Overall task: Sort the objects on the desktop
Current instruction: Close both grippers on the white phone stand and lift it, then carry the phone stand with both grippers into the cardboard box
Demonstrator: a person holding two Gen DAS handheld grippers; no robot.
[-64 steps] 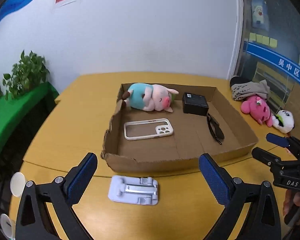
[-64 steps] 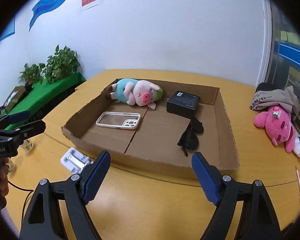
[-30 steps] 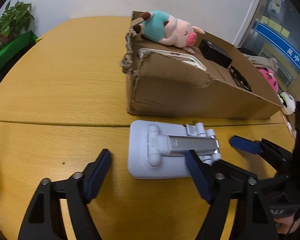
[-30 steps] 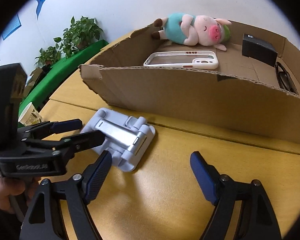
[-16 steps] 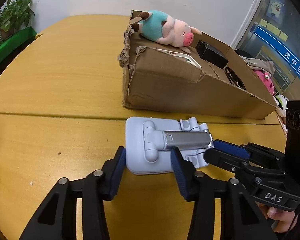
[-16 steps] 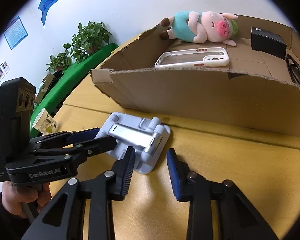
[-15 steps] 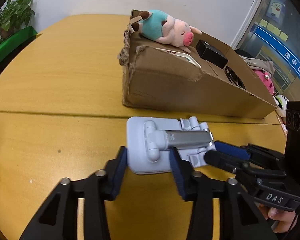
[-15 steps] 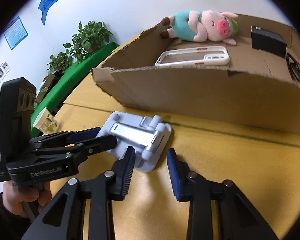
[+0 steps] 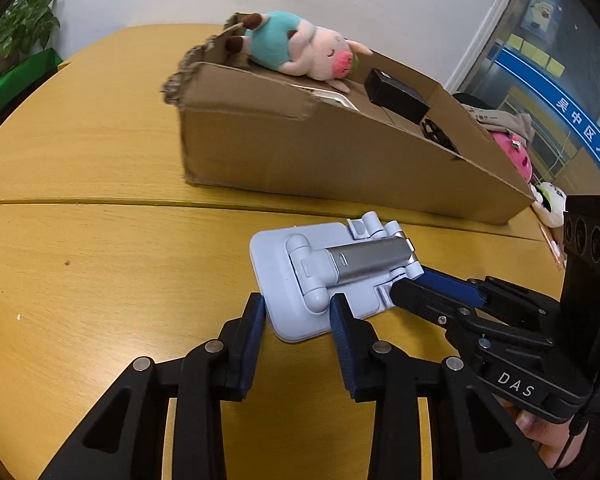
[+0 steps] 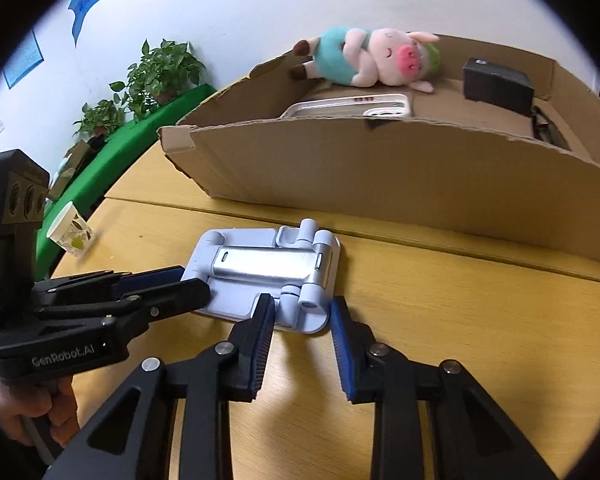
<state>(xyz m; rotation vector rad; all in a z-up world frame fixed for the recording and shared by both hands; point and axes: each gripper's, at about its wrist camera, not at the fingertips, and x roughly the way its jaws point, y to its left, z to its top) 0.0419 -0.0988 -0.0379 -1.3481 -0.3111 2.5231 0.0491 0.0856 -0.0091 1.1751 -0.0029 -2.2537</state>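
The phone stand [image 9: 320, 276] is matt pale plastic with a smooth brushed-metal bar along its middle, and it lies on a table [image 9: 100, 264] of smooth yellow wood-grain laminate with a slight sheen. The box [image 10: 380, 164] is matt brown corrugated cardboard with rough, torn edges. The toy pig [image 10: 364, 60] is soft plush cloth, and both grippers' fingers [image 9: 256, 320] are black plastic with ribbed blue pads.

Two grippers are seen: the left gripper [image 9: 296, 316] and the right gripper [image 10: 302, 316]. One phone stand [image 9: 324, 276] is counted on one table [image 9: 100, 240]. One cardboard box [image 9: 320, 152] holds one plush pig [image 9: 296, 46], one phone case [image 10: 356, 106], one black box [image 9: 396, 94] and one pair of sunglasses [image 9: 436, 134]. Two more plush toys [image 9: 518, 156] and one paper cup [image 10: 70, 230] are counted.
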